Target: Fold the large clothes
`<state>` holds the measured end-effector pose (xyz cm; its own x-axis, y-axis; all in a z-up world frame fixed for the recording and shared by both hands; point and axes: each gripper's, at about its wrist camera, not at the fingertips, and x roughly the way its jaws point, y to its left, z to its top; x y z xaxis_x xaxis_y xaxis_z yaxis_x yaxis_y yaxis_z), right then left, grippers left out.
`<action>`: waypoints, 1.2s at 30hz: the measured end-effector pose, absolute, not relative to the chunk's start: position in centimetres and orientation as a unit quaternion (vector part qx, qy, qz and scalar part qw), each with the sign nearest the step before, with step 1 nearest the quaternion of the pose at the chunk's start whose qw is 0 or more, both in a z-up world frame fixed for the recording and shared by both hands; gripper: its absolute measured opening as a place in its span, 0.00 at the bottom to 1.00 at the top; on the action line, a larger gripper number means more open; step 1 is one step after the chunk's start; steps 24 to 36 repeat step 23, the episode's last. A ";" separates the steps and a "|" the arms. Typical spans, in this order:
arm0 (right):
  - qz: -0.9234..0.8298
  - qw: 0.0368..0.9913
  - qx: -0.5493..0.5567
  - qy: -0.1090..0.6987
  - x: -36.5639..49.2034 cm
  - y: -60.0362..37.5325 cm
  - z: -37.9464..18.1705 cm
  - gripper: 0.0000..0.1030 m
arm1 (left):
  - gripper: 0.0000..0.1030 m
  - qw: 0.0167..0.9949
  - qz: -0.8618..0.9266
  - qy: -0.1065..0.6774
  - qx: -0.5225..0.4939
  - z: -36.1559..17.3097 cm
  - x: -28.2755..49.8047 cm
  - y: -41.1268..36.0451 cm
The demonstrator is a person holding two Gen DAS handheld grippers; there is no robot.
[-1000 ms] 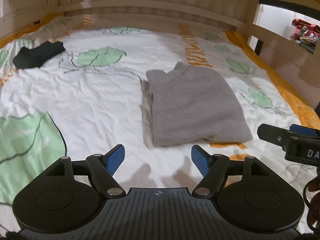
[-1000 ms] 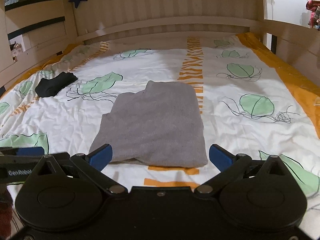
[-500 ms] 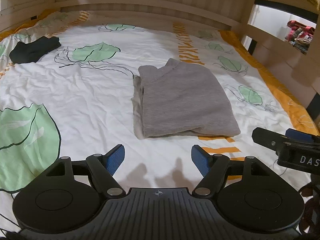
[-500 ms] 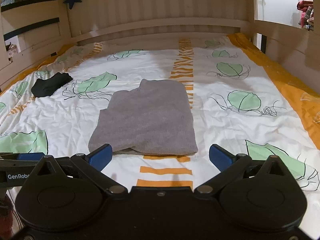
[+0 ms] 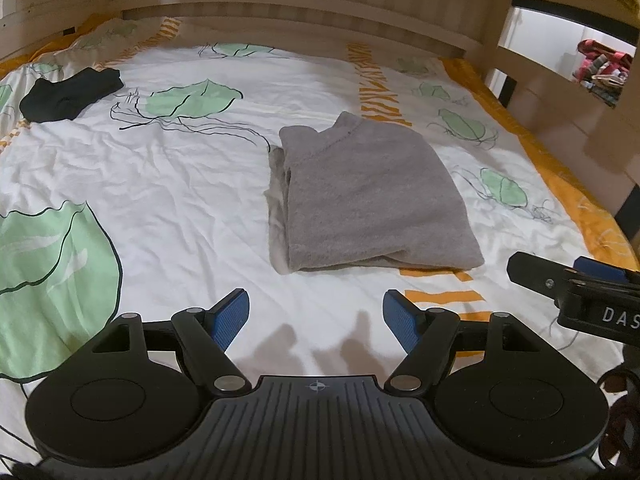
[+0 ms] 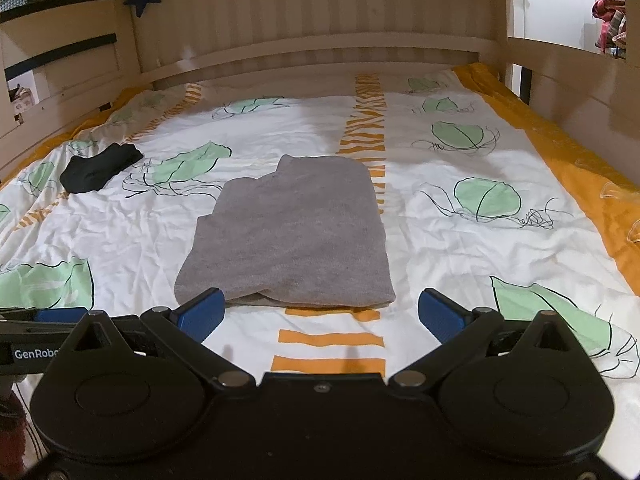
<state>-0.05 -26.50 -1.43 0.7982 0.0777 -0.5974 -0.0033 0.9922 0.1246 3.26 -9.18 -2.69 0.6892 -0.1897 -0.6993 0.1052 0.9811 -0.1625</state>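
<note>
My left tool (image 5: 316,322) is hovering low over the bed, its blue pads (image 5: 230,320) standing wide apart with only bare white quilt (image 5: 180,208) showing between them. My right tool (image 6: 320,314) is doing the same just beside it, pads spread wide and gripping nothing; its left pad (image 6: 202,314) is overlapping the near corner of the sweater in the picture, though I cannot tell whether it is touching the cloth.

Right in front of both tools, open quilt is giving me room, with orange stripes (image 6: 330,346) printed across the strip nearest my right tool. To the left, a big green leaf print (image 5: 48,280) is sitting on flat, uncluttered bedding.

Just beyond the pads, the gray sweater (image 5: 368,196) is lying folded into a compact rectangle, its near folded edge facing me and its collar end pointing away. From the left tool it is lying ahead and a little to the right; from the right tool it is lying ahead and slightly left of centre. Loose layers are showing along its left side.

Farther off to the left, a small black garment (image 5: 70,94) is lying well apart from the sweater, near the bed's left edge.

At the far end and along the right, wooden bed rails (image 6: 320,46) are closing in the space, with the orange border (image 6: 560,152) of the quilt running along the right rail.
</note>
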 end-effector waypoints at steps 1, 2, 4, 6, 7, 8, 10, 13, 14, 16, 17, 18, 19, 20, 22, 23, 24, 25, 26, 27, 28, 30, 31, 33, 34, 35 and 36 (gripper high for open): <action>0.022 0.946 0.059 0.317 0.0 -26.6 -1.4 0.99 | 0.70 0.917 -0.080 0.386 -0.054 -2.7 3.2 -9.2; 0.021 0.946 0.059 0.318 0.0 -26.5 -1.4 1.00 | 0.70 0.917 -0.081 0.386 -0.054 -2.7 3.2 -9.2; 0.021 0.946 0.059 0.318 0.0 -26.6 -1.4 1.00 | 0.70 0.917 -0.081 0.386 -0.053 -2.7 3.2 -9.2; 0.021 0.945 0.059 0.320 0.0 -26.5 -1.5 0.99 | 0.70 0.917 -0.081 0.386 -0.054 -2.7 3.2 -9.2; 0.021 0.945 0.059 0.321 0.0 -26.5 -1.5 0.99 | 0.70 0.917 -0.080 0.386 -0.054 -2.7 3.2 -9.2; 0.021 0.945 0.059 0.321 0.0 -26.5 -1.6 1.00 | 0.70 0.917 -0.080 0.386 -0.054 -2.7 3.2 -9.2; 0.021 0.944 0.059 0.323 0.0 -26.5 -1.6 0.99 | 0.70 0.917 -0.080 0.387 -0.054 -2.7 3.2 -9.2; 0.022 0.944 0.059 0.325 0.1 -26.5 -1.7 0.99 | 0.70 0.917 -0.079 0.387 -0.054 -2.8 3.2 -9.2; 0.022 0.943 0.058 0.326 0.1 -26.5 -1.7 0.99 | 0.70 0.917 -0.080 0.387 -0.054 -2.8 3.2 -9.2; 0.021 0.943 0.059 0.325 0.1 -26.5 -1.7 0.99 | 0.70 0.916 -0.080 0.388 -0.054 -2.9 3.2 -9.2; 0.022 0.943 0.059 0.326 0.1 -26.5 -1.7 0.99 | 0.70 0.916 -0.080 0.389 -0.054 -3.0 3.2 -9.1; 0.022 0.943 0.058 0.326 0.1 -26.6 -1.8 0.99 | 0.70 0.916 -0.080 0.390 -0.054 -3.0 3.3 -9.1; 0.022 0.943 0.058 0.327 0.2 -26.5 -1.8 0.99 | 0.70 0.915 -0.080 0.391 -0.053 -3.1 3.3 -9.1; 0.022 0.943 0.058 0.328 0.2 -26.5 -1.9 0.99 | 0.70 0.915 -0.081 0.393 -0.053 -3.2 3.4 -9.1; 0.023 0.942 0.058 0.330 0.2 -26.5 -2.0 1.00 | 0.70 0.913 -0.082 0.395 -0.052 -3.3 3.4 -9.0; 0.023 0.942 0.058 0.331 0.3 -26.5 -2.0 1.00 | 0.70 0.913 -0.083 0.396 -0.052 -3.3 3.5 -9.0; 0.023 0.942 0.058 0.331 0.3 -26.5 -2.0 1.00 | 0.70 0.913 -0.083 0.396 -0.052 -3.3 3.5 -9.0; 0.023 0.942 0.058 0.331 0.3 -26.5 -2.0 1.00 | 0.70 0.913 -0.083 0.396 -0.052 -3.3 3.5 -9.0; 0.023 0.942 0.058 0.331 0.3 -26.5 -2.0 1.00 | 0.70 0.913 -0.083 0.396 -0.052 -3.3 3.5 -9.0; 0.023 0.942 0.058 0.331 0.3 -26.5 -2.0 1.00 | 0.70 0.913 -0.083 0.396 -0.052 -3.3 3.5 -9.0; 0.023 0.942 0.058 0.331 0.3 -26.5 -2.0 1.00 | 0.70 0.913 -0.083 0.396 -0.052 -3.3 3.5 -9.0; 0.023 0.942 0.058 0.331 0.3 -26.5 -2.0 1.00 | 0.70 0.913 -0.083 0.396 -0.052 -3.3 3.5 -9.0; 0.023 0.942 0.058 0.331 0.3 -26.5 -2.0 1.00 | 0.70 0.913 -0.083 0.396 -0.052 -3.3 3.5 -9.0; 0.023 0.942 0.058 0.331 0.3 -26.5 -2.0 1.00 | 0.70 0.913 -0.083 0.396 -0.052 -3.3 3.5 -9.0; 0.023 0.942 0.058 0.331 0.3 -26.5 -2.0 1.00 | 0.70 0.913 -0.083 0.396 -0.052 -3.3 3.5 -9.0; 0.023 0.942 0.058 0.331 0.3 -26.5 -2.0 1.00 | 0.70 0.913 -0.083 0.396 -0.052 -3.3 3.5 -9.0; 0.023 0.942 0.058 0.331 0.3 -26.5 -2.0 1.00 | 0.70 0.913 -0.083 0.396 -0.052 -3.3 3.5 -9.0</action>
